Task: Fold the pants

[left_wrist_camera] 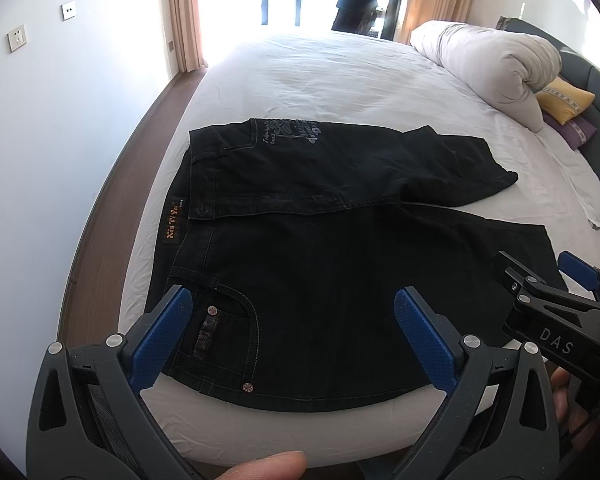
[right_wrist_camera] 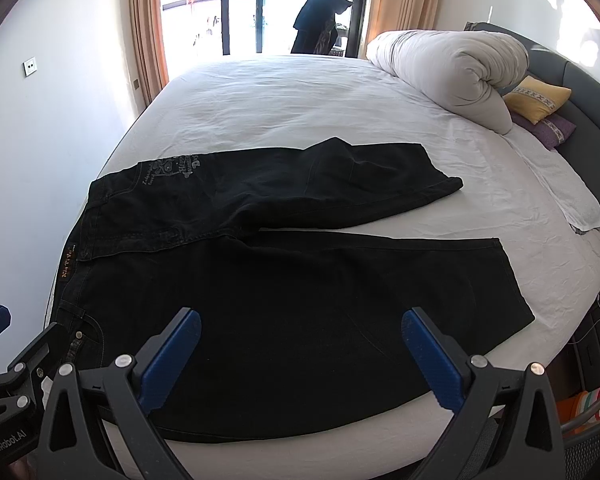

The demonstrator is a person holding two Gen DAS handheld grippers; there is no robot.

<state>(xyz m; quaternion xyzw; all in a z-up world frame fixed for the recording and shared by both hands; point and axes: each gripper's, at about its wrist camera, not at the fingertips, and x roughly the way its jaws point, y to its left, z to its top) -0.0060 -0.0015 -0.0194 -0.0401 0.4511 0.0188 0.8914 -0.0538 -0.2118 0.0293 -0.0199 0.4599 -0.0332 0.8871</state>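
Black pants (left_wrist_camera: 300,272) (right_wrist_camera: 300,280) lie spread on the white bed (left_wrist_camera: 320,80) (right_wrist_camera: 300,100), waist to the left and legs to the right. The near leg is flat. The far leg is rumpled, with its hem (right_wrist_camera: 452,186) folded over. An orange label (left_wrist_camera: 174,220) marks the waistband. My left gripper (left_wrist_camera: 292,296) (right_wrist_camera: 26,324) hovers open over the near hip pocket with nothing between its fingers. To its right, my right gripper (right_wrist_camera: 302,316) (left_wrist_camera: 536,264) is open over the near leg, also holding nothing.
A rolled white duvet (right_wrist_camera: 452,68) lies at the back right, with a yellow pillow (right_wrist_camera: 536,98) and a purple one beside it. A white towel (right_wrist_camera: 572,200) sits at the bed's right edge. A wall runs along the left. A thumb (left_wrist_camera: 268,466) shows at the bottom.
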